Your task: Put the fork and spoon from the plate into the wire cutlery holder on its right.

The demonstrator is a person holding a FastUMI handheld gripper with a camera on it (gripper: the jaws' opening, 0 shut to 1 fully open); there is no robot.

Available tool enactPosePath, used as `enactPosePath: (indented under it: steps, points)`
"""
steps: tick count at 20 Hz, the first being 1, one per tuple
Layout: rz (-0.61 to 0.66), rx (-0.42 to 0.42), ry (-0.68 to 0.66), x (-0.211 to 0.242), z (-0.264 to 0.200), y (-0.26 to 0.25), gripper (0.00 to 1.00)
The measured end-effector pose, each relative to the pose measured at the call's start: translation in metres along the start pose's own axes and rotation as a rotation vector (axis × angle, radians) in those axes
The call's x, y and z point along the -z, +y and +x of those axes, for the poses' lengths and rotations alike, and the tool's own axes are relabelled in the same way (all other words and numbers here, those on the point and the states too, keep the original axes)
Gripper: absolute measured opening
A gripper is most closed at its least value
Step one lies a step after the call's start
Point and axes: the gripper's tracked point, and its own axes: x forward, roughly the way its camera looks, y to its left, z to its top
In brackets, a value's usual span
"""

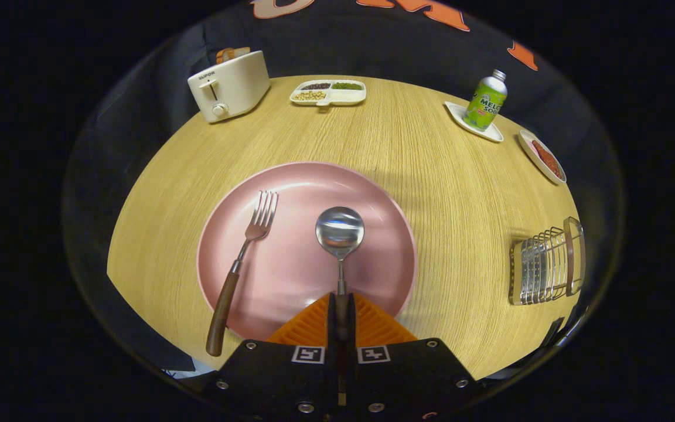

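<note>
Off to the left of the fingers, the steel fork with the dark wooden handle (242,266) is lying on the round pink plate (372,193), tines pointing away and tipped slightly right, its handle end hanging over the near rim onto the pale wood worktop (431,152). It is looking stiff and light; the wooden handle is probably the less slippery place to take hold, and the overhang is offering room for a finger underneath.

Dead centre, the hand-held gripper (341,302) is clenching on the polished steel spoon with its own dark wooden handle (340,234): both fingers are pressing the handle between them, and the bowl is sticking out just ahead, face up, long axis running straight forward along the fingers. The bare metal neck is looking slick, so the grip on the wood seems the sound choice.

Well off to the right, the wire cutlery holder with a wooden end piece (545,264) is waiting on the worktop, clear of the plate.
</note>
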Motion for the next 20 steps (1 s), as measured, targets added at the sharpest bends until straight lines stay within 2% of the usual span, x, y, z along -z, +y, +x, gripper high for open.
enactPosePath:
  steps: [4, 11, 20]
  points:
    - [0.022, 0.010, -0.096, -0.026, -0.021, -0.015, 0.06]
    - [0.085, 0.132, -0.198, -0.047, -0.067, -0.097, 0.06]
    - [0.146, 0.247, -0.231, -0.048, -0.108, -0.194, 0.06]
